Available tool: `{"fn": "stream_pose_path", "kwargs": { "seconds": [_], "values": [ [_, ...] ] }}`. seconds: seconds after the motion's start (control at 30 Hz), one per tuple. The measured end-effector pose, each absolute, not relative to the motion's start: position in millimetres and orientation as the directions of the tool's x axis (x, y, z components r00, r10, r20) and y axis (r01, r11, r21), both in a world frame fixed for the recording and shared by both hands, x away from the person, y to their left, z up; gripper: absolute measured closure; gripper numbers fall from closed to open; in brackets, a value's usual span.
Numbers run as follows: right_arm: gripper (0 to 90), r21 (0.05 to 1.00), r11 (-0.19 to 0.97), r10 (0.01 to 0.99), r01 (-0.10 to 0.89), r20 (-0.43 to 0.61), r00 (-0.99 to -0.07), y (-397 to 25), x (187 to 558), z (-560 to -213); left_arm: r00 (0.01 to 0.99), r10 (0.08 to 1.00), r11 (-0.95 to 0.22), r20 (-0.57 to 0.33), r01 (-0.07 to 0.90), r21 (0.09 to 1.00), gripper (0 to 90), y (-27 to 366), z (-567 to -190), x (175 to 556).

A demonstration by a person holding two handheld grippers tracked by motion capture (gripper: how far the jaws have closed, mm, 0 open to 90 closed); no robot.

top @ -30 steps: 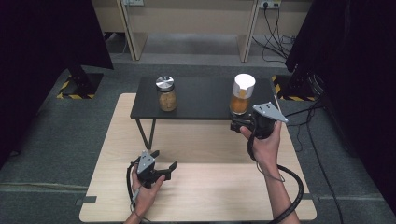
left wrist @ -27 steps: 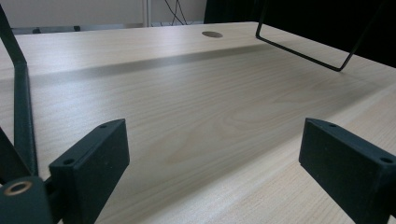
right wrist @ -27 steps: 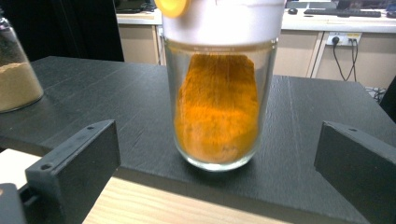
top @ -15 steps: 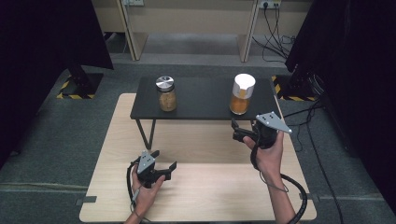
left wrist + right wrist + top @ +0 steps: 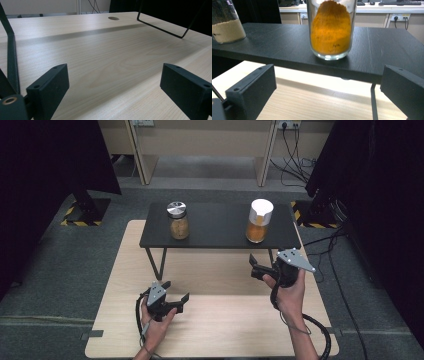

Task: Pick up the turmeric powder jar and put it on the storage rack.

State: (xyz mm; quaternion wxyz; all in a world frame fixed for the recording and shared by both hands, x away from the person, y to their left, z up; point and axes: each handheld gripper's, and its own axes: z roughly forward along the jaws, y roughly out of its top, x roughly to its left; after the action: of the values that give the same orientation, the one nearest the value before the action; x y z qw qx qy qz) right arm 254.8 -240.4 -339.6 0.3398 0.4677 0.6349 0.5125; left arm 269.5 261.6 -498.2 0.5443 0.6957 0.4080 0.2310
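Note:
A glass jar of orange powder (image 5: 260,221) with a white lid stands on the right part of a low black shelf (image 5: 215,227). A jar of beige powder (image 5: 178,221) with a silver lid stands on the shelf's left part. My right gripper (image 5: 254,266) is open and empty, held in front of and below the orange jar. In the right gripper view the orange jar (image 5: 331,30) is straight ahead above my open right gripper (image 5: 328,90), and the beige jar (image 5: 227,27) is at the far left. My left gripper (image 5: 176,292) rests open on the wooden table (image 5: 225,330).
The shelf stands on thin black wire legs (image 5: 162,27) on the light wooden table (image 5: 100,57). A round cable hole (image 5: 113,18) sits far back in the tabletop. Black curtains and cables surround the table.
My right gripper has drawn back from the orange jar toward the person and dropped below the shelf edge. The left gripper has stayed put.

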Motion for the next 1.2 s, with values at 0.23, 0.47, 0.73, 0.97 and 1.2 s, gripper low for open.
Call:
{"fn": "stream_pose_path", "kwargs": {
  "seconds": [0.23, 0.47, 0.73, 0.97, 1.2],
  "values": [
    [0.3, 0.969, 0.02, 0.94, 0.247, 0.065, -0.334, -247, 245, -355, 0.56, 0.819, -0.074, -0.123, 0.316, 0.946, 7.6, 262, -498, 269],
    [0.3, 0.969, 0.008, 0.941, 0.247, 0.076, -0.329, -253, 235, -369, 0.56, 0.819, -0.075, -0.122, 0.315, 0.946, 7.6, 261, -498, 269],
    [0.3, 0.96, 0.007, 0.942, 0.278, 0.087, -0.323, -256, 227, -388, 0.562, 0.818, -0.076, -0.122, 0.316, 0.946, 7.5, 261, -498, 269],
    [0.3, 0.954, -0.006, 0.943, 0.3, 0.105, -0.316, -259, 223, -404, 0.561, 0.819, -0.076, -0.121, 0.315, 0.946, 7.5, 261, -498, 269],
    [0.3, 0.947, -0.022, 0.944, 0.32, 0.125, -0.306, -260, 220, -420, 0.561, 0.819, -0.076, -0.12, 0.314, 0.946, 7.5, 261, -498, 269]
  ]
}}
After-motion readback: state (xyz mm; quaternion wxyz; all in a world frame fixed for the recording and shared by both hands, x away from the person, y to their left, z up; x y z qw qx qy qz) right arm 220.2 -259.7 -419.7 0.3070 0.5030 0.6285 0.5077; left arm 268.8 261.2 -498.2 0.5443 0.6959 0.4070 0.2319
